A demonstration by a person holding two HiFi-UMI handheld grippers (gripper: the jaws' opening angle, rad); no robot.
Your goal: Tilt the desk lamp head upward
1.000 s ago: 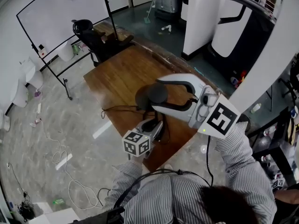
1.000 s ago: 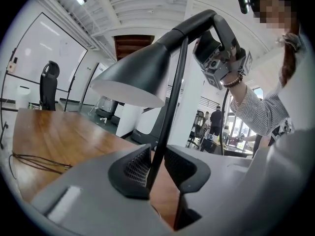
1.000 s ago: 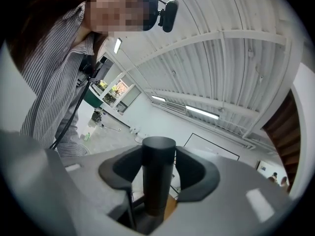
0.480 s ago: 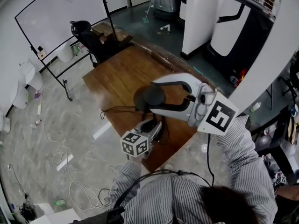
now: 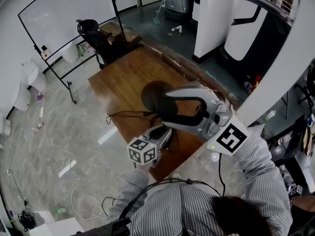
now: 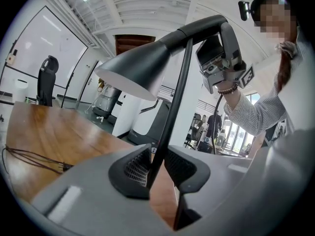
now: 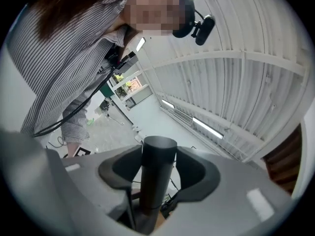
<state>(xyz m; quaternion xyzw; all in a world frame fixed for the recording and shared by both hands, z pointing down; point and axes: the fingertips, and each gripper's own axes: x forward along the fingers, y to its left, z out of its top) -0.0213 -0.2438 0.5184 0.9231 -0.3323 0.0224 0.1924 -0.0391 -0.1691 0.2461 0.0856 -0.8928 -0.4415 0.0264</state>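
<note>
Wooden table (image 5: 123,82) amid grey floor (image 5: 74,146). Bears one black desk lamp (image 5: 155,96): matte cone shade (image 6: 135,68) slanting mouth-down, one thin stem (image 6: 172,117). Two grippers engaged: left gripper (image 6: 156,168) clamped on the stem, right gripper (image 7: 158,168) clamped on the cylinder (image 7: 158,154) behind the shade. One cable (image 5: 123,116) on the table.

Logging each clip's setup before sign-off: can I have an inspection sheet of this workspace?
Surface: wooden desk.
Job's things: black lamp head, angled downward, on a thin stem.
Clutter: small litter on the floor.
Grippers: left claw shut on the stem; right claw shut on the head's rear end.
Cables: cord across the desk; loose cable on the floor.
Surroundings: whiteboard, chair, treadmill.
</note>
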